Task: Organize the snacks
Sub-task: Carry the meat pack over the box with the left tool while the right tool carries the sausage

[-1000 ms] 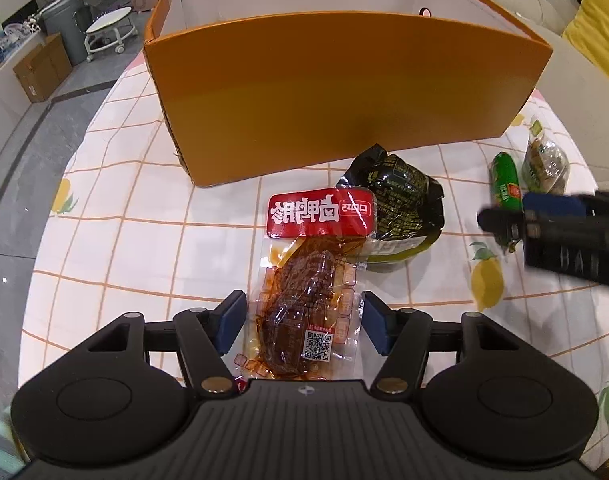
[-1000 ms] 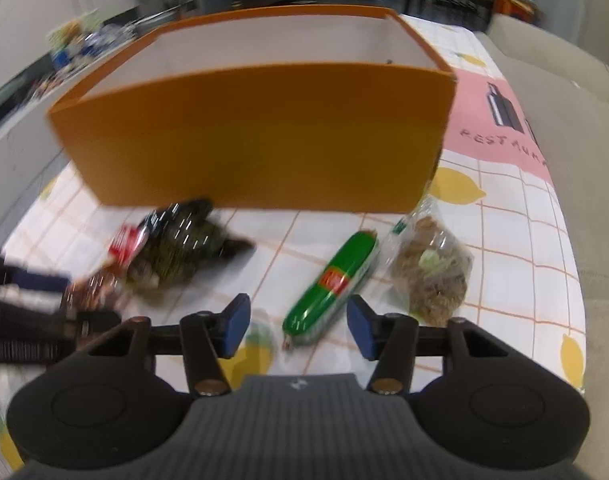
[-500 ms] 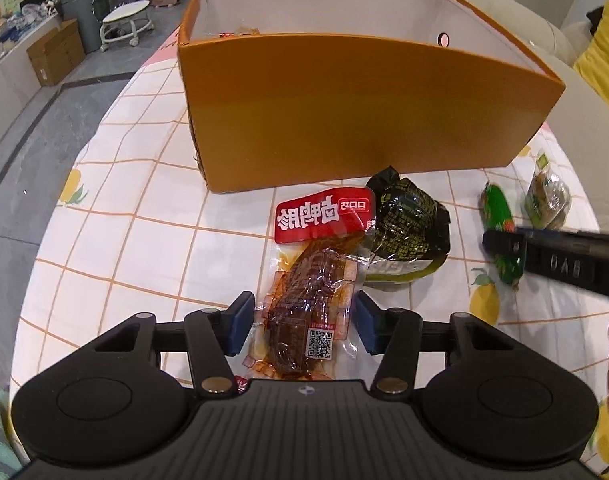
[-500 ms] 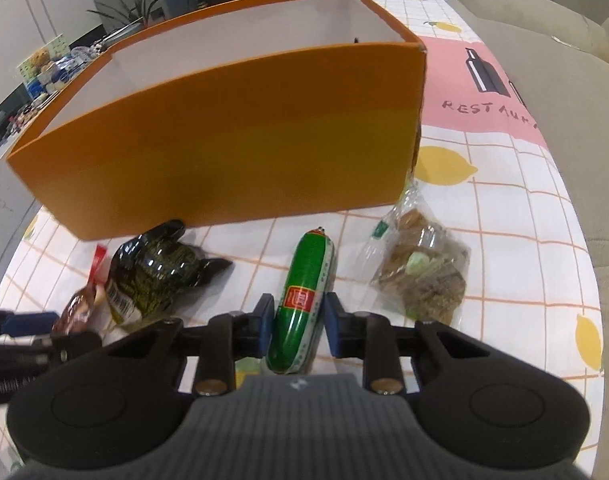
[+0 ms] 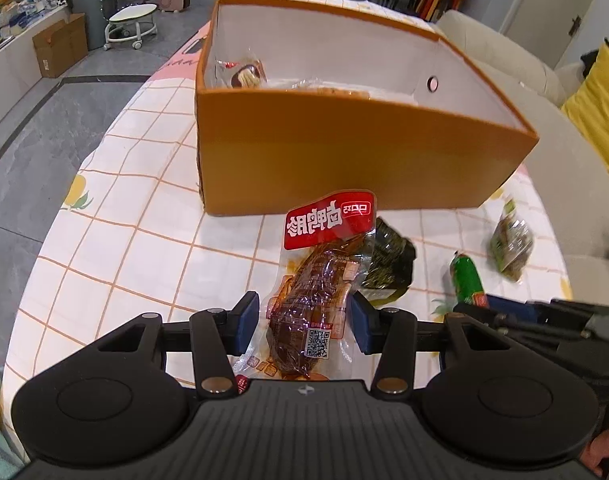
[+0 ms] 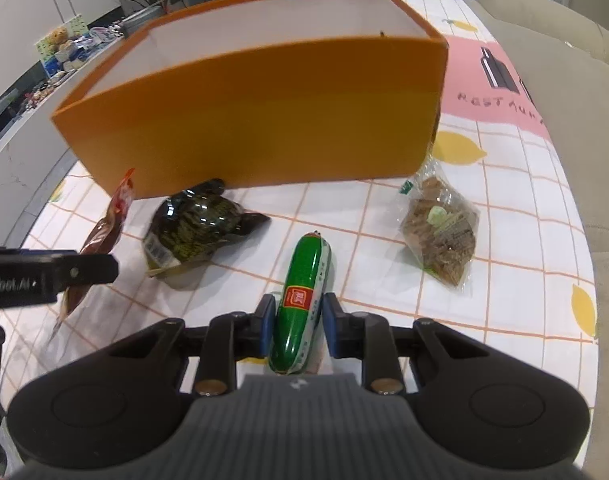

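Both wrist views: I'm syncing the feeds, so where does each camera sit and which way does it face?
Left wrist: on the left gripper, facing the orange box; its fingers pinch the red-label meat pack.
Right wrist: on the right gripper, facing the box's front wall; it clamps the green sausage.
Shared: box, dark green packet, clear bag.

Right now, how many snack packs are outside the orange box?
4: red-label meat pack in the left gripper, green sausage in the right gripper, dark pack and brown pack on the table.
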The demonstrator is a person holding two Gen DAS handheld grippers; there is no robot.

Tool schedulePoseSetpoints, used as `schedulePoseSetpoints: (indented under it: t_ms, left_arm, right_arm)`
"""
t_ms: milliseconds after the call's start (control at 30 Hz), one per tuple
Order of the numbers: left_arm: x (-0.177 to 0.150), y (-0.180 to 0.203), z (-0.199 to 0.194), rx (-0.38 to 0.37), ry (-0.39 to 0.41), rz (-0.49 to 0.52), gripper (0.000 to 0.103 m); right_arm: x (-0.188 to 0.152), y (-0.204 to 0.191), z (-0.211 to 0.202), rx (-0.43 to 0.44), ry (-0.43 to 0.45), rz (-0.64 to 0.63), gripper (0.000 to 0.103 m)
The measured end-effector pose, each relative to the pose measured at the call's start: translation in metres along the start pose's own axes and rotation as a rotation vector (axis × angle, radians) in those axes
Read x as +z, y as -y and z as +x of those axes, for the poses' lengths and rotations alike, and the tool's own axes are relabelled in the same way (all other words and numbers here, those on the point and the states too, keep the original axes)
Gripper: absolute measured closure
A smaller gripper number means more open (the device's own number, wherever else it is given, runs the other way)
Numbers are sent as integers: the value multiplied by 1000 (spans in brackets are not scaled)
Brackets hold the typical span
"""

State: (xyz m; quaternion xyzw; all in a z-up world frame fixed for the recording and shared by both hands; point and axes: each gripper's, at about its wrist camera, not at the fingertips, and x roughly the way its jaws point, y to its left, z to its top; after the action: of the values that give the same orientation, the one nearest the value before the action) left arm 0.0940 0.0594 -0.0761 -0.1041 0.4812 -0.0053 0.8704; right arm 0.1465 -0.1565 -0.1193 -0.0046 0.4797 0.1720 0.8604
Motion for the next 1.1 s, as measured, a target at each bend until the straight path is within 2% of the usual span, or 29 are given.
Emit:
schedulePoseSetpoints:
  t_ms: [300,600,900,1100]
  left_arm:
    - [12,18,-31,-56,90,5,49]
    - [34,28,-56,-98,163,6,49]
    - [80,43,-73,-119,246,59,49]
    - [118,53,-66,-127,254,85,49]
  right_arm:
    - [4,-2,-39,18,59,17,81]
    - [22,-9,-78,35,162,11,81]
    - [60,-13,-101,19,258,-35,81]
    - [101,-15,-102,-15,310,-79,81]
